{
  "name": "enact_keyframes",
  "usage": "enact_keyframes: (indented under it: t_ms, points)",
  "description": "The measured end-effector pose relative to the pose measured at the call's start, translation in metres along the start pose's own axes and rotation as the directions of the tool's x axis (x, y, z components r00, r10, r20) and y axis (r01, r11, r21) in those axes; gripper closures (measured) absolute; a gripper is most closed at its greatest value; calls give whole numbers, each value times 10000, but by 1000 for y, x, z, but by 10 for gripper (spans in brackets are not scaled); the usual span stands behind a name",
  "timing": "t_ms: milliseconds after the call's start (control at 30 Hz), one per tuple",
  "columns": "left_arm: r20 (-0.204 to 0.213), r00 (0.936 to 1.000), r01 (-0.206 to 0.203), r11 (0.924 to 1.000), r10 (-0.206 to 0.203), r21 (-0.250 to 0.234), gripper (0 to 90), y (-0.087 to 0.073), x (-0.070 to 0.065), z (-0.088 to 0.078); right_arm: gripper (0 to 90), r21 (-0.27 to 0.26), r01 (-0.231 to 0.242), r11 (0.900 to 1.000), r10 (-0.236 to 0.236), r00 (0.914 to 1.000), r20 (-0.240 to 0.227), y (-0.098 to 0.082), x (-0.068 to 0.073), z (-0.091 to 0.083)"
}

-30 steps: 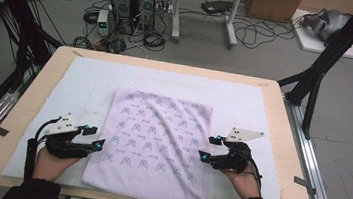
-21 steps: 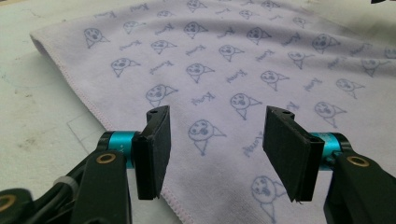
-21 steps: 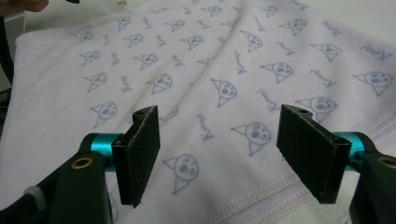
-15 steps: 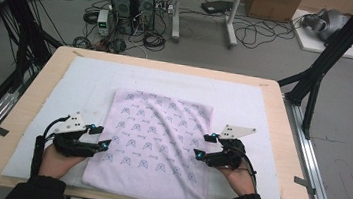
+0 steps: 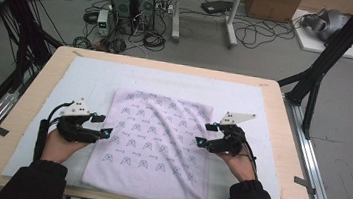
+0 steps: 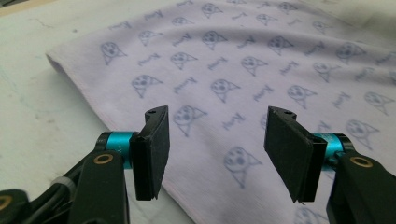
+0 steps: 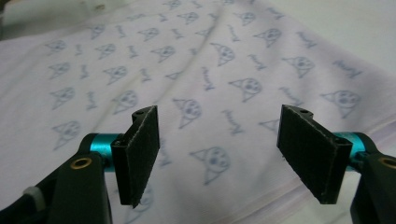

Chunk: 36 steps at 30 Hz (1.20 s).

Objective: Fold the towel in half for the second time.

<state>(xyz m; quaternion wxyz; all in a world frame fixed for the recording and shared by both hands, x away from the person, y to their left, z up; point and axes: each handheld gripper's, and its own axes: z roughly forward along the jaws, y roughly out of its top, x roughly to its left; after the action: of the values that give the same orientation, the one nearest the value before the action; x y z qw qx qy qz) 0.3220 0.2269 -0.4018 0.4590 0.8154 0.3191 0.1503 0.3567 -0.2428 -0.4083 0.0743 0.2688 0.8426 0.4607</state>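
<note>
The left gripper [image 5: 103, 126] has its jaws spread wide with nothing between the pads; in the left gripper view [image 6: 215, 142] they hang just above the near left edge of a pale lilac towel [image 6: 261, 70], printed with small blue cat-face motifs, and the cloth's hem runs slantwise beneath the left pad. The right gripper [image 5: 201, 134] stands likewise parted and empty; in the right gripper view [image 7: 219, 156] its pads hover over the towel [image 7: 187, 74] near its edge, where a folded double layer shows at the lower right. In the high view both grippers point inward at the towel [image 5: 154, 142] from opposite sides, each at the cloth's border, the person's left hand [image 5: 61, 146] and right hand [image 5: 240, 164] coming in from the near edge in dark sleeves. The towel lies flat, slightly rumpled, in the middle of a white mat [image 5: 91, 77] that covers most of a light wooden table [image 5: 285, 142]. Beyond the table, computer towers [image 5: 134, 1] and tangled cables [image 5: 252, 35] sit on the grey floor.
</note>
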Motion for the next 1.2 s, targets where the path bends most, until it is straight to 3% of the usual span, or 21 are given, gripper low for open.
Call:
enact_keyframes:
  t_ms: [133,267,367,467,533,733,833,900,967,1033,1100,1133,1167,1200]
  points:
    - [-235,9997,49,9999,-52,-115,428,19,17,7,293,95,-44,9999,43,9999,143,17,-23,3]
    - [-385,9985,382,9991,-390,-204,458,40,39,18,294,61,-334,9994,332,9987,383,30,-45,6]
    - [-918,9943,502,9980,-535,-384,496,47,53,27,296,70,-489,9988,484,9973,554,34,-60,11]
    - [-1273,9884,809,9964,-834,-246,521,44,67,39,308,76,-747,9972,738,9939,825,30,-73,17]
    - [-1297,9864,1030,9946,-1007,108,538,38,76,48,316,191,-883,9959,859,9911,1013,25,-81,22]
    - [-1622,9793,1349,9879,-1212,763,528,27,83,73,315,568,-1322,9896,1232,9825,1394,12,-94,35]
    - [-1831,9706,1794,9767,-1561,1180,540,20,85,83,317,822,-1208,9893,1057,9800,1685,9,-95,42]
    - [-1885,9686,1907,9708,-1620,1456,548,17,85,89,327,838,-1326,9876,1155,9763,1831,7,-98,44]
    - [-2025,9651,1976,9692,-1660,1473,553,17,83,94,363,992,-1491,9838,1283,9733,1905,4,-100,46]
    - [-2149,9622,2008,9688,-1672,1452,616,17,83,93,423,1165,-1359,9838,1105,9731,2021,3,-99,49]
    - [-2048,9640,2013,9686,-1695,1460,689,17,82,94,532,1236,-1202,9850,928,9739,2072,4,-96,49]
    - [-1759,9700,1942,9702,-1680,1446,734,17,81,94,613,1263,-1153,9853,894,9768,1945,4,-95,50]
    - [-1747,9703,1935,9704,-1675,1445,814,17,80,95,665,1299,-1099,9854,863,9808,1750,5,-94,51]
    - [-1741,9696,1984,9691,-1721,1468,820,18,81,95,714,1258,-1111,9858,898,9823,1643,5,-93,51]
